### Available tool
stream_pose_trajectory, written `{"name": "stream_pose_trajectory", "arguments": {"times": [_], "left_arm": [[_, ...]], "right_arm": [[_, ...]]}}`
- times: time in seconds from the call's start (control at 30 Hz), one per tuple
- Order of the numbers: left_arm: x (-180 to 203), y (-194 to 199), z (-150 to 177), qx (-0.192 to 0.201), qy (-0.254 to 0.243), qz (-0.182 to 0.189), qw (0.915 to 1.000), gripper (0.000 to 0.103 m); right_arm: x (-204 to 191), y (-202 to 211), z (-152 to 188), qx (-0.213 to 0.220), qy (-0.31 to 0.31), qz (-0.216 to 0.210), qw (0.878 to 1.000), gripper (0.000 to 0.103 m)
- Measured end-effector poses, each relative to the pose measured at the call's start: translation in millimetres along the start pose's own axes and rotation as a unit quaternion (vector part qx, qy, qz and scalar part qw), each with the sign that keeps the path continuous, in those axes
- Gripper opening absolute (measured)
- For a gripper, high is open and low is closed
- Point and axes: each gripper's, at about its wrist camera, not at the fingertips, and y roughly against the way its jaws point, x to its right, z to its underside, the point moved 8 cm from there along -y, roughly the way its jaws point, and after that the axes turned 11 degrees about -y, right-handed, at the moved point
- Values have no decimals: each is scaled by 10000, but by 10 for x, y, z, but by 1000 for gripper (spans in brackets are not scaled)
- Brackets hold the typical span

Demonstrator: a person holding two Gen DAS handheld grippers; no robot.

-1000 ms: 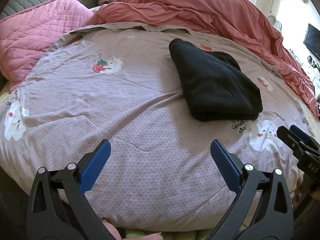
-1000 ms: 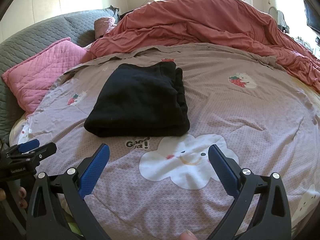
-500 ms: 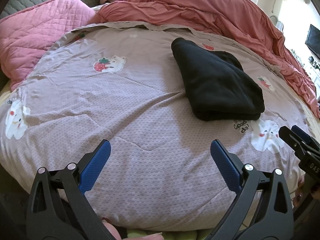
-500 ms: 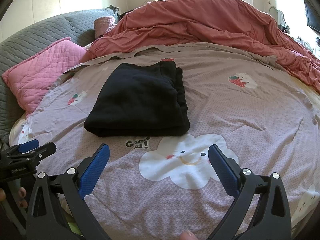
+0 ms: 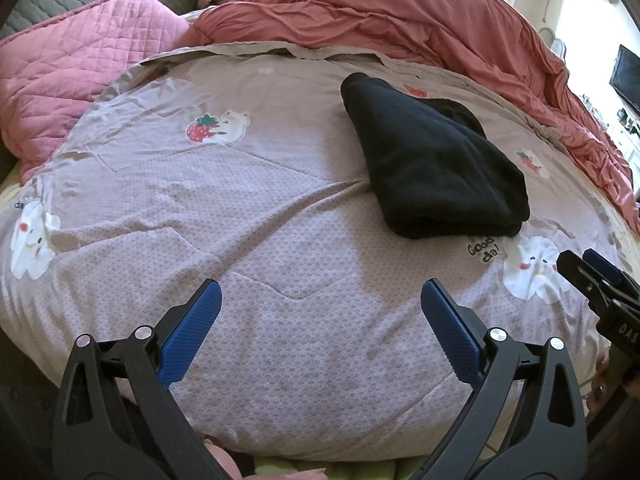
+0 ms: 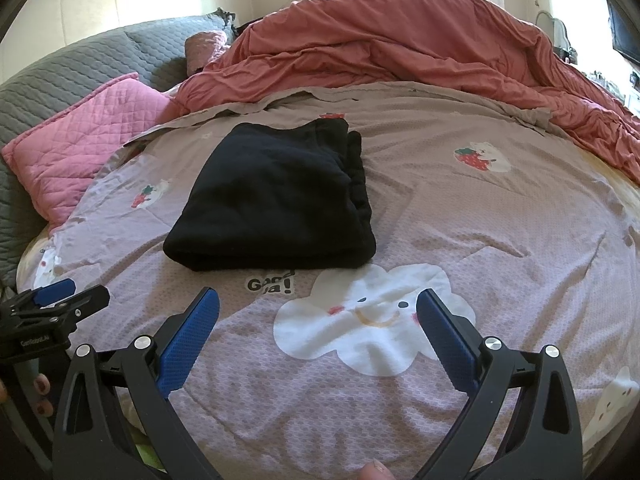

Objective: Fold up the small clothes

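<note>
On the bedspread (image 6: 500,208), toward twelve o'clock from the right gripper (image 6: 318,312), lies the black garment (image 6: 276,200) — already a thick, squared bundle, its rounded fold facing the camera and its loose layered edges stacked along the three o'clock side. From the left gripper (image 5: 321,304) the same bundle (image 5: 432,160) sits out at about one o'clock, well apart from the fingers. Both grippers hang spread wide over the cover with nothing between their blue pads, side by side near the bed's near edge. The folding looks all but done, so the risk now lies in any further handling: a pinch that catches only the top layer would peel the bundle open, and a grip at the stacked three o'clock edges could drag them askew. The soft, wrinkled cover gives underneath — a low reach might nip the bedspread along with the cloth. The red duvet (image 6: 420,44) heaped at twelve o'clock leaves little room to push the bundle farther back.
</note>
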Motion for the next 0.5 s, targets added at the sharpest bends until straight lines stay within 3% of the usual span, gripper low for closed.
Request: {"name": "stream_pose_trajectory", "arguments": {"times": [0.5], "left_arm": [[47, -42, 10, -123, -115, -113, 9998, 93]], "right_arm": [[100, -43, 8, -25, -89, 76, 9999, 98]]}}
